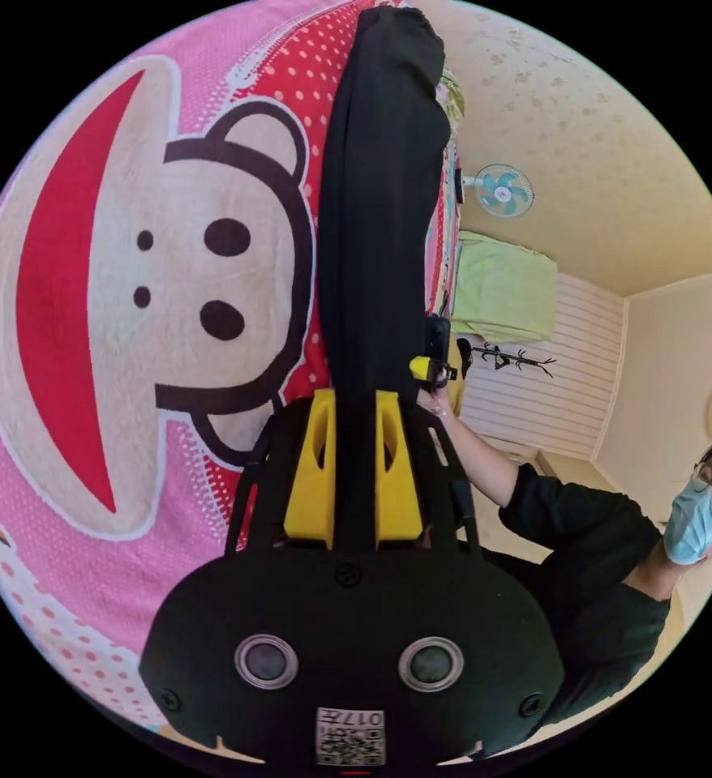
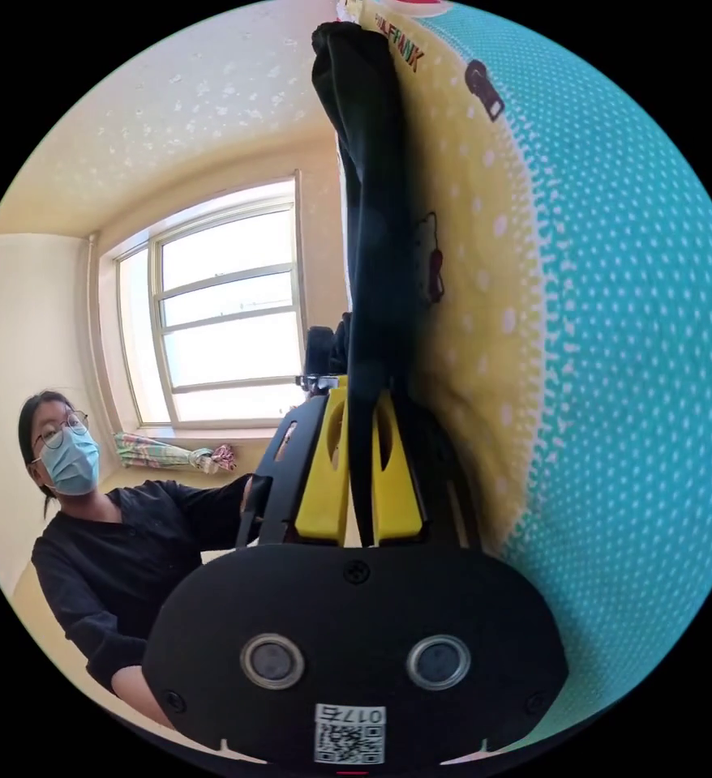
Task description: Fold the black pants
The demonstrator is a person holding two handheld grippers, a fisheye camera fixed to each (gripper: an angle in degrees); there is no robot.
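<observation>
Left tool and right tool each have their yellow jaws closed on the black pants, a band stretched between them above the patterned bed cover, seemingly mid-fold; next, lower it evenly onto the bed.

Left gripper: yellow fingers closed near-parallel, both pressing on a taut band of the black pants running away from the camera. Right gripper: same state, yellow fingers clamped on the pants fabric. In the left gripper view the person's bare forearm extends to the other gripper (seen small, beside the fabric edge). Both hold fabric stretched straight.
</observation>
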